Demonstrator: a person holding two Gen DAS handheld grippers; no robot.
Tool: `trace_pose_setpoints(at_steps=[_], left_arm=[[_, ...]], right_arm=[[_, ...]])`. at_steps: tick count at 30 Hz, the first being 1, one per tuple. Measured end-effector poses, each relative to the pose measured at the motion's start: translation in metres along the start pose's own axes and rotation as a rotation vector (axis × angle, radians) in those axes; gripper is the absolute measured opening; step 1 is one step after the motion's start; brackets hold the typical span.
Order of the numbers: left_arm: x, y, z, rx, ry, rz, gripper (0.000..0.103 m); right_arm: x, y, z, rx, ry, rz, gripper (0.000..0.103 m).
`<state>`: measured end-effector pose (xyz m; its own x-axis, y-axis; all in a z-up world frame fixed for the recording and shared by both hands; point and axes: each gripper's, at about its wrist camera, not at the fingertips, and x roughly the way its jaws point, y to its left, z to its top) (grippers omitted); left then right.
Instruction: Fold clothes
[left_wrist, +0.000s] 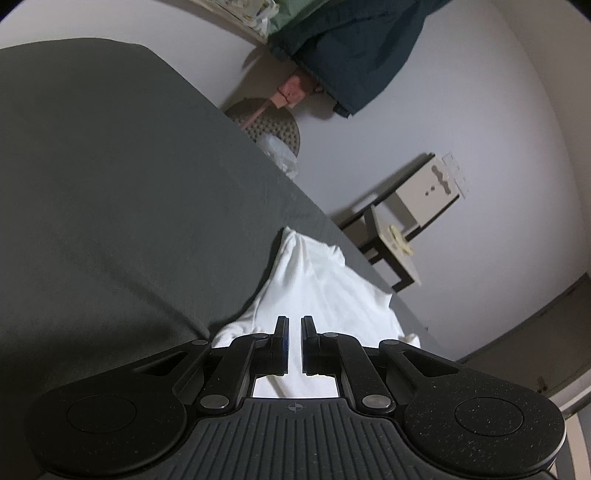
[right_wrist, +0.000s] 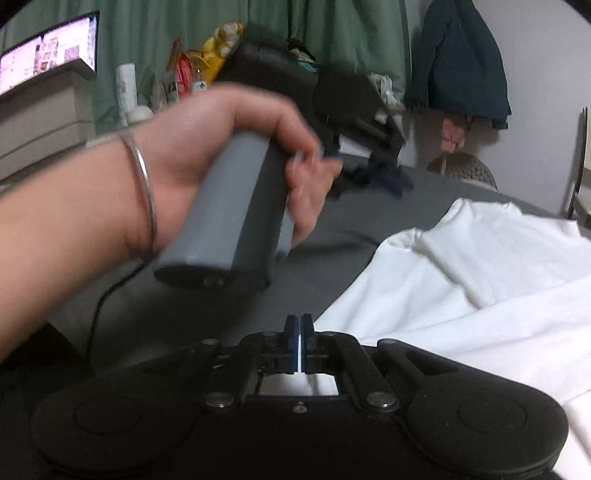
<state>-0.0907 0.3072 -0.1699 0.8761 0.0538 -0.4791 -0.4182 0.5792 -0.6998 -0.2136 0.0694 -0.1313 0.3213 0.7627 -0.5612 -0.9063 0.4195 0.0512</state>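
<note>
Two grippers work a white garment (right_wrist: 480, 258) spread on the dark grey bed (left_wrist: 110, 184). With jaws pressed together on a thin white edge, apparently the cloth, the right gripper (right_wrist: 299, 325) likely anchors it for folding. Parted only narrowly and gripping nothing, the left gripper (left_wrist: 294, 325) hovers over the fabric.

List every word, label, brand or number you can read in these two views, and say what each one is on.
No text can be read in either view.
Monitor: page content too blurred to read.
Bottles and snack packets: printing too blurred.
White box: only cut-out shapes and dots, no lettering.
</note>
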Motion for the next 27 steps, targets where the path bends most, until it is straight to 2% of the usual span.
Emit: trace_pose_setpoints(at_steps=[3,7,9,14,19,21,24,27], left_arm=[[0.002,0.002,0.000,-0.013,0.002,-0.008,0.004],[0.003,0.001,0.001,-0.013,-0.006,-0.010,0.004],[0.004,0.000,0.001,-0.010,-0.002,-0.014,0.004],[0.010,-0.003,-0.002,0.016,0.038,-0.028,0.004],[0.019,-0.015,-0.010,0.083,0.112,-0.087,0.004],[0.024,-0.021,-0.015,0.118,0.151,-0.131,0.004],[0.031,-0.035,-0.028,0.195,0.219,-0.196,0.004],[0.039,-0.051,-0.044,0.275,0.285,-0.245,0.004]], right_arm=[[0.016,0.001,-0.004,0.005,0.054,-0.006,0.004],[-0.014,-0.010,-0.005,0.055,0.007,-0.009,0.020],[-0.036,-0.021,-0.011,0.086,0.011,-0.049,0.021],[-0.052,-0.054,-0.032,0.232,0.107,-0.084,0.021],[-0.052,-0.068,-0.039,0.416,0.115,-0.023,0.021],[-0.049,-0.073,-0.038,0.480,0.102,-0.031,0.021],[-0.038,-0.068,-0.040,0.448,0.153,-0.062,0.021],[-0.052,-0.069,-0.034,0.418,0.138,-0.045,0.020]])
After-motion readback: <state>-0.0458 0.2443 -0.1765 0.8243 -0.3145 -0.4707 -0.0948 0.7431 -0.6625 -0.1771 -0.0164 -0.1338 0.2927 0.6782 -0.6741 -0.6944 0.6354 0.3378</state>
